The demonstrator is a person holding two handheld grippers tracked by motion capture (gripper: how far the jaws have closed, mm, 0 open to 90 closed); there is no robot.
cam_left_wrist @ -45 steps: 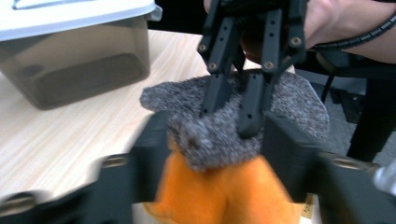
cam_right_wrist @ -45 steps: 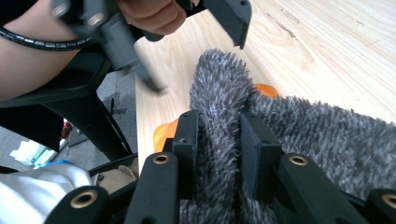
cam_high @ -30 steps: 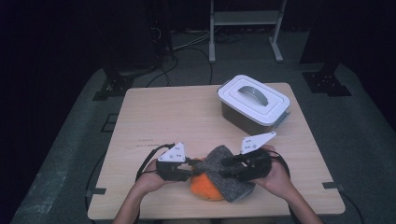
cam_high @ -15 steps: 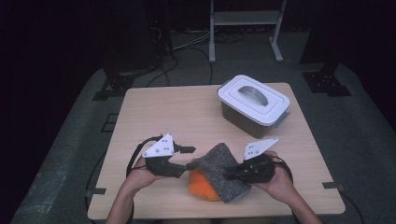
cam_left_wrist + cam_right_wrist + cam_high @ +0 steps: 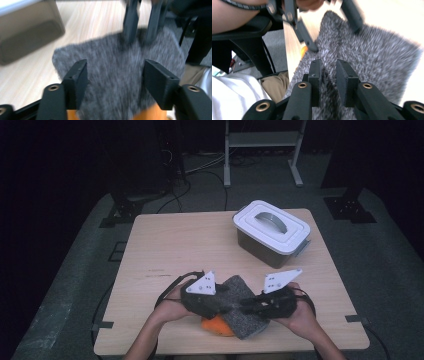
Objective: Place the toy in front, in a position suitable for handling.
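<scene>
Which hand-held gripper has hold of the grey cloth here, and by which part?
The right hand-held gripper pinches a raised fold of the grey fuzzy cloth near its edge. The left hand-held gripper has just been opening and straddles it without gripping.

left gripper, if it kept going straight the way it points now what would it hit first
Most likely the grey cloth, which lies right ahead between the open jaws of the left gripper. Past the cloth it would meet the right gripper, pinched on the cloth's far side. Depth is hard to judge.
</scene>
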